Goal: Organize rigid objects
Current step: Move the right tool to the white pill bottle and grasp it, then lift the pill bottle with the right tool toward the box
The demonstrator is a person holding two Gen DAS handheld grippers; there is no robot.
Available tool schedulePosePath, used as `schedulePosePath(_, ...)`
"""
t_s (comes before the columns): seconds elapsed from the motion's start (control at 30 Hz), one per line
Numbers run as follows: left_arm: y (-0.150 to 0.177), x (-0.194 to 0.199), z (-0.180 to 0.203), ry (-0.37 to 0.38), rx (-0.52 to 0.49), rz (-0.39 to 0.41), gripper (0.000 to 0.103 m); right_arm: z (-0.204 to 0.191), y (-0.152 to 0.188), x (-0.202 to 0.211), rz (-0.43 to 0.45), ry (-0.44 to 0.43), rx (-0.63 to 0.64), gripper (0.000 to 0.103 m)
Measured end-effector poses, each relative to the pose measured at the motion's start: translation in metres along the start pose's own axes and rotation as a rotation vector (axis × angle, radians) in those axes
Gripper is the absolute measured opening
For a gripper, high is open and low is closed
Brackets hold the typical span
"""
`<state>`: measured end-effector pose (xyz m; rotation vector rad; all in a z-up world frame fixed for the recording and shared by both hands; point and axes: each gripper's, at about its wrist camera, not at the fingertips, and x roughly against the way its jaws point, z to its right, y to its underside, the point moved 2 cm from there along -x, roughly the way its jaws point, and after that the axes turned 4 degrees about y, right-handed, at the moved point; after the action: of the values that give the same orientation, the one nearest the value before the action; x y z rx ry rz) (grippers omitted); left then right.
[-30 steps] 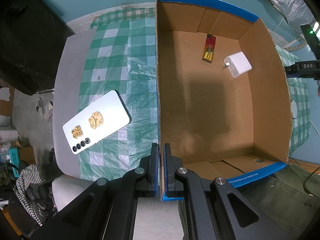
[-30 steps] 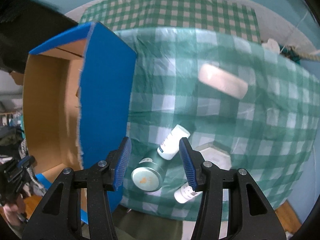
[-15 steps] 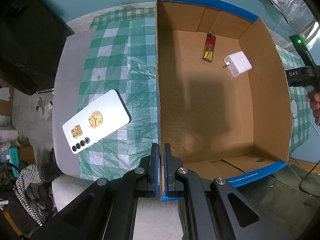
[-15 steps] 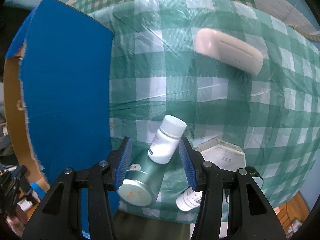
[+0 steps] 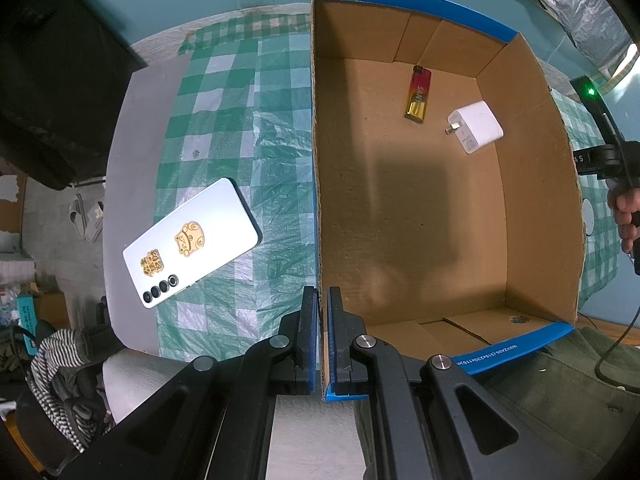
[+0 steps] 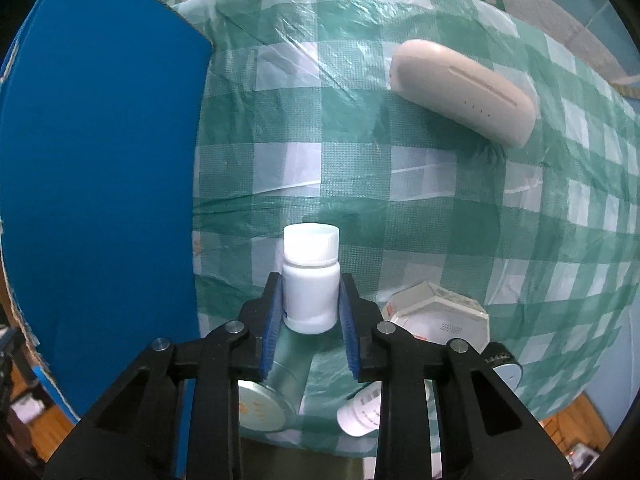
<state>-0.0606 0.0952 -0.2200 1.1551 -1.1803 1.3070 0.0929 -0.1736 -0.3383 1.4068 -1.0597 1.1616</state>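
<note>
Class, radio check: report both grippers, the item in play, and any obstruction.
Left gripper clamped on cardboard box wall. Right gripper shut on white pill bottle. Teal can directly beneath; box side close left.

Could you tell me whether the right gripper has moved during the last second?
Yes: the right gripper has swung away from the blue box wall, out over the checked cloth, its jaws closing on the white bottle.

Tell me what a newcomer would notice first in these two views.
Probably the big cardboard box, its near wall pinched by the left tool, with only a lighter and a white charger at its far end. Next, the white pill bottle clamped in the right tool over the green checked cloth. A white phone with gold stickers lies on the cloth left of the box.
</note>
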Motion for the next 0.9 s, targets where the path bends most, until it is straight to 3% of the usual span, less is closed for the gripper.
schedulePosePath(0.5,0.000,0.000,0.000,-0.001,0.000,0.000,0.004,-0.017,-0.001,0.041,0.074,0.063,0.117,0.026)
schedulePosePath(0.9,0.000,0.000,0.000,0.000,0.000,0.000,0.004,-0.031,0.004,0.096,0.164,0.056,0.202,0.026)
